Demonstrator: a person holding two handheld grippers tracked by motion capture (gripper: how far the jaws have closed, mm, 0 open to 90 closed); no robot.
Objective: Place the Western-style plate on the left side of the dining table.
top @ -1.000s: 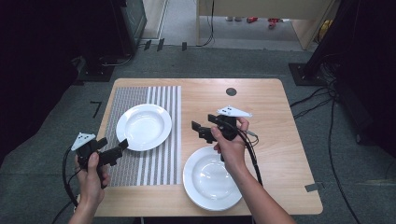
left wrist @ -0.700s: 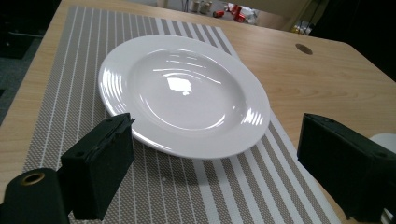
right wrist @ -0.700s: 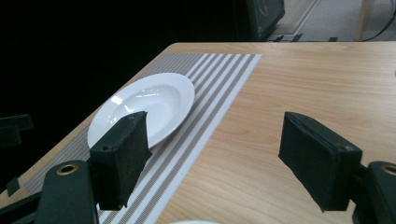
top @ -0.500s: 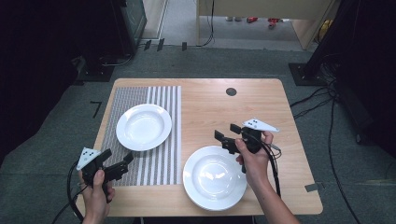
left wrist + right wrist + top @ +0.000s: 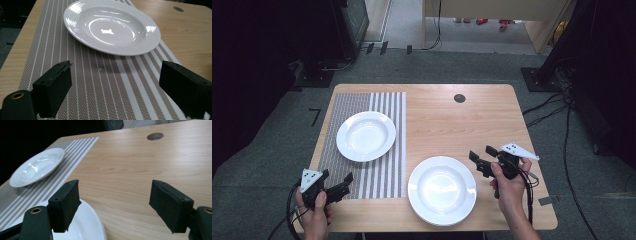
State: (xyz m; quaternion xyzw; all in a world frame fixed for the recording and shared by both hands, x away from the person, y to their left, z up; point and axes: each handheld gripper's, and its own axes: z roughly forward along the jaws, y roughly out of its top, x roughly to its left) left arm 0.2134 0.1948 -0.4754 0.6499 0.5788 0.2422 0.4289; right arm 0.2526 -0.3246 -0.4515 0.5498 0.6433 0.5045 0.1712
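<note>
A white plate [image 5: 442, 190] lies on the bare wooden surface [image 5: 462, 125] beside the right gripper [image 5: 480, 160], wide open, empty. Another plate [image 5: 366, 135] rests on the striped mat [image 5: 382, 175] beyond the left gripper [image 5: 346, 183], also open. Nothing grasped yet.

In the right gripper view, the near plate [image 5: 86, 225] is cut off by the bottom edge and partly hidden behind the left of the fingers [image 5: 65, 205]. In the high view, the person's forearms leave the frame at the bottom.
</note>
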